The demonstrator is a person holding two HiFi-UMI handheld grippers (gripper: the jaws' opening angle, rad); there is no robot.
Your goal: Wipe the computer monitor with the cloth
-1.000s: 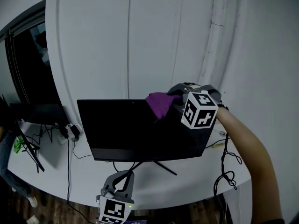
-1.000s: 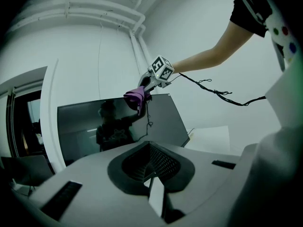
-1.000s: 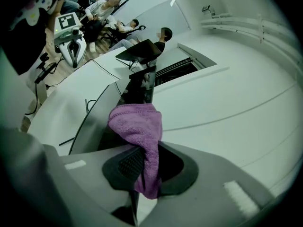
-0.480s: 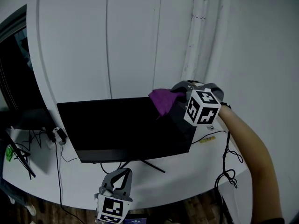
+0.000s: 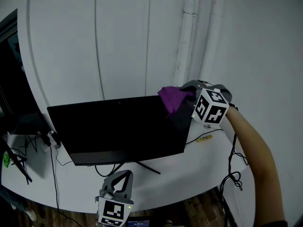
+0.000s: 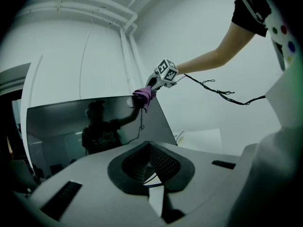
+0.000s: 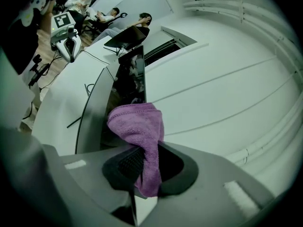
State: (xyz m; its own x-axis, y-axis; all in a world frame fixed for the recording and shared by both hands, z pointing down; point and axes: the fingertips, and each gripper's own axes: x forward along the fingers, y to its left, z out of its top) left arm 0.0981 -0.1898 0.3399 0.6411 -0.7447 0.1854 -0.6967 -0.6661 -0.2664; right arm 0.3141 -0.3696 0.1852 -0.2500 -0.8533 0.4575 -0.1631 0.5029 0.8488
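Office-like room, curved white desk (image 5: 182,175), computer monitor (image 5: 118,126), trailing cables (image 5: 232,176), people (image 7: 108,16) seated behind

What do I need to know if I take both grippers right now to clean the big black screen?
Right gripper: shut on the purple fuzzy cloth, held at the top right corner of the black flat computer monitor, as the head view shows it.
Left gripper: shut, empty, low at the near edge of the white table, apart from the monitor.
Done: the cloth is gripped and at the screen. How much is wiped cannot be told.
Left: probably sweep the cloth across the rest of the screen.
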